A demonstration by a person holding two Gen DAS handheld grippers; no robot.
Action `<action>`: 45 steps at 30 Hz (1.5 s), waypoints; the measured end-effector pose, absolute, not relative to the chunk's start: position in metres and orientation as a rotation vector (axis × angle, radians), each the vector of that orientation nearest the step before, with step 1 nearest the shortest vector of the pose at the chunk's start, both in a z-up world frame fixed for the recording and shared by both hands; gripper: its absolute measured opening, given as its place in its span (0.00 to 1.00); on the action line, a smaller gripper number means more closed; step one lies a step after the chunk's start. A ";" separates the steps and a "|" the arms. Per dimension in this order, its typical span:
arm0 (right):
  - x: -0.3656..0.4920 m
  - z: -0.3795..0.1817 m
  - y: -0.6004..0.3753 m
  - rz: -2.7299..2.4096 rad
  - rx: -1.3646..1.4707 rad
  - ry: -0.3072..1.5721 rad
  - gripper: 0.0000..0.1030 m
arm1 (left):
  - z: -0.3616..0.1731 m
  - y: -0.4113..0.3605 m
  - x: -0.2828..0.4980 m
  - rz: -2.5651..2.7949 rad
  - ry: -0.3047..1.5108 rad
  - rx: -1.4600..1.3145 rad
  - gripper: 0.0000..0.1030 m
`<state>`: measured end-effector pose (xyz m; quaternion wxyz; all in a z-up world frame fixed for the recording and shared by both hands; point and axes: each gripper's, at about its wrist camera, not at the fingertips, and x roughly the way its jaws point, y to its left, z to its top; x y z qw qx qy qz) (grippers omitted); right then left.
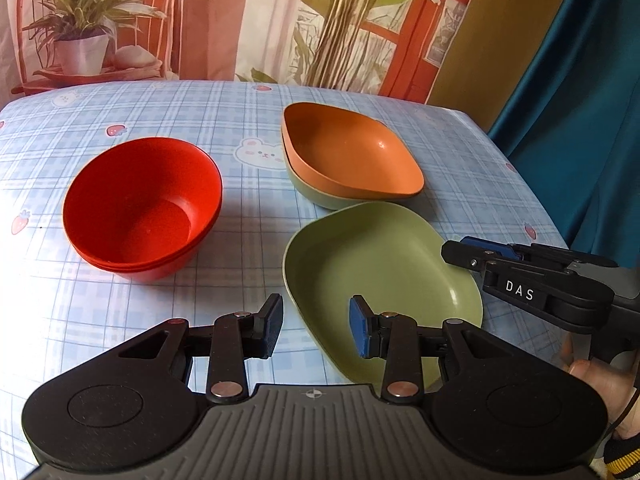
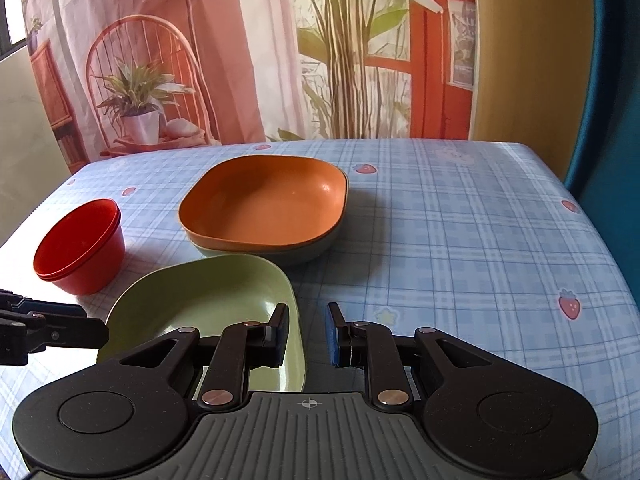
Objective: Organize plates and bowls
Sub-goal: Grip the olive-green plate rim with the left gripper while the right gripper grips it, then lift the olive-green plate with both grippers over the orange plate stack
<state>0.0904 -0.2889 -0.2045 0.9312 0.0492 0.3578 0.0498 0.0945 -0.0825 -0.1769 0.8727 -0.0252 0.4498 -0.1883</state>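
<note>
A light green square plate [image 1: 372, 264] lies on the table nearest me; it also shows in the right wrist view [image 2: 208, 300]. My left gripper [image 1: 316, 326] is open, its jaws straddling the plate's left rim. My right gripper [image 2: 307, 334] is open, its jaws straddling the plate's right rim; it shows side-on in the left wrist view [image 1: 452, 252]. An orange plate [image 1: 352, 152] sits stacked in a grey-green plate [image 1: 320, 196] behind; both show in the right wrist view, orange [image 2: 264, 208] and grey-green [image 2: 320, 246]. Red bowls [image 1: 140, 204] are nested at the left, also in the right wrist view [image 2: 80, 248].
The table [image 2: 460, 240] has a blue plaid cloth with strawberry and bunny prints. A printed curtain backdrop [image 2: 280, 60] hangs behind the far edge. A teal fabric [image 1: 580, 100] hangs off the right side. The table's right edge drops away nearby.
</note>
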 end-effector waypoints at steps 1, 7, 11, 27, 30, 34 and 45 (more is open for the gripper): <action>0.089 -0.206 -0.289 0.102 0.104 0.734 0.18 | -0.179 -0.083 0.094 -0.394 0.947 -0.053 0.37; 0.086 -0.214 -0.288 0.106 0.126 0.746 0.18 | -0.189 -0.086 0.092 -0.397 0.976 -0.061 0.37; 0.089 -0.218 -0.286 0.108 0.132 0.753 0.18 | -0.193 -0.084 0.092 -0.415 0.994 -0.082 0.35; 0.081 -0.218 -0.284 0.099 0.177 0.742 0.12 | -0.192 -0.084 0.088 -0.403 0.967 -0.057 0.16; 0.078 -0.216 -0.283 0.099 0.183 0.736 0.12 | -0.189 -0.081 0.086 -0.401 0.957 -0.061 0.16; 0.073 -0.212 -0.281 0.100 0.185 0.722 0.12 | -0.183 -0.080 0.083 -0.398 0.936 -0.060 0.16; 0.067 -0.199 -0.279 0.102 0.190 0.689 0.12 | -0.170 -0.074 0.082 -0.406 0.891 -0.065 0.16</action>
